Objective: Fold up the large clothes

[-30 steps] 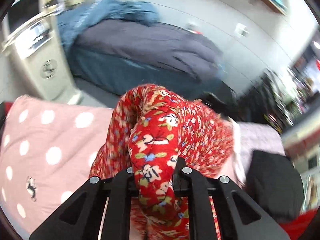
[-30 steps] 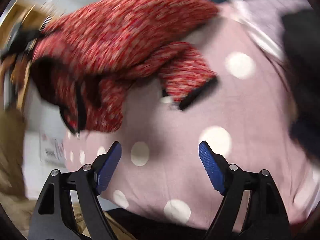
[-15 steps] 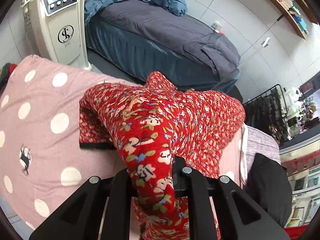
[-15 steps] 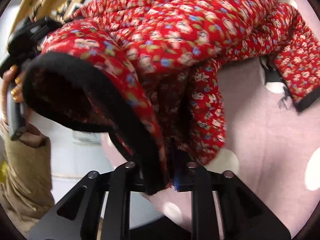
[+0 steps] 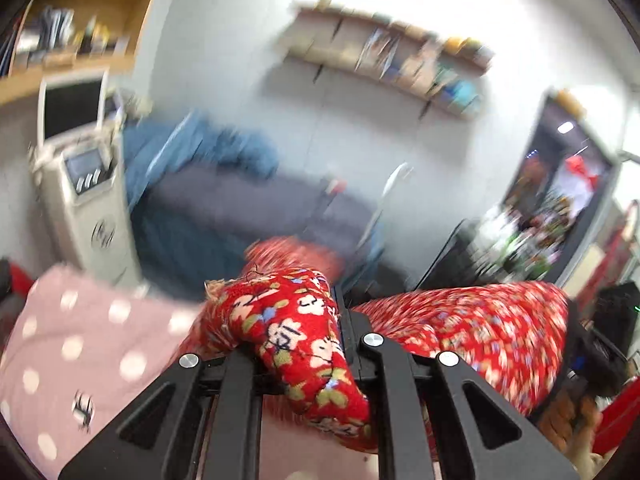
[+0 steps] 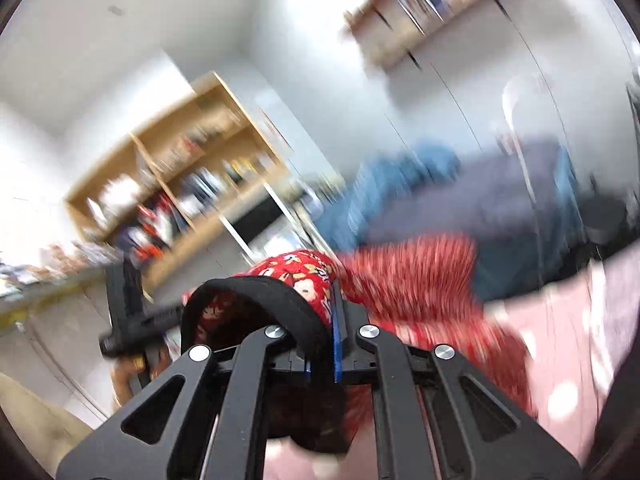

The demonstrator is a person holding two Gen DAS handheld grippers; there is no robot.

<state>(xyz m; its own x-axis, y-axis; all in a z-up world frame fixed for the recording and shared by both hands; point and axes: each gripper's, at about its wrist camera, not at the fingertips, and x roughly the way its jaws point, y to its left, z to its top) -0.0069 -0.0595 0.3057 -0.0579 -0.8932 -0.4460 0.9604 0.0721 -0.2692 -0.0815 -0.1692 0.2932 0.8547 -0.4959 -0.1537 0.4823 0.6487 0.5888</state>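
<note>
A red floral padded garment with black trim is held up off the pink polka-dot bed cover. My left gripper is shut on a bunched red fold of it. My right gripper is shut on its black-trimmed edge. The garment stretches between the two grippers, blurred by motion, and shows in the right wrist view too. The other gripper and hand show at the right of the left wrist view and at the left of the right wrist view.
A dark grey and blue bed lies behind, with a blue blanket on it. A white machine with a screen stands at the left. Wooden shelves line the walls. A black item sits at the right.
Both grippers have lifted the garment and tilted upward, so the views now show the room rather than the bed cover. A second ago the right gripper was open; it closed on the trim.
</note>
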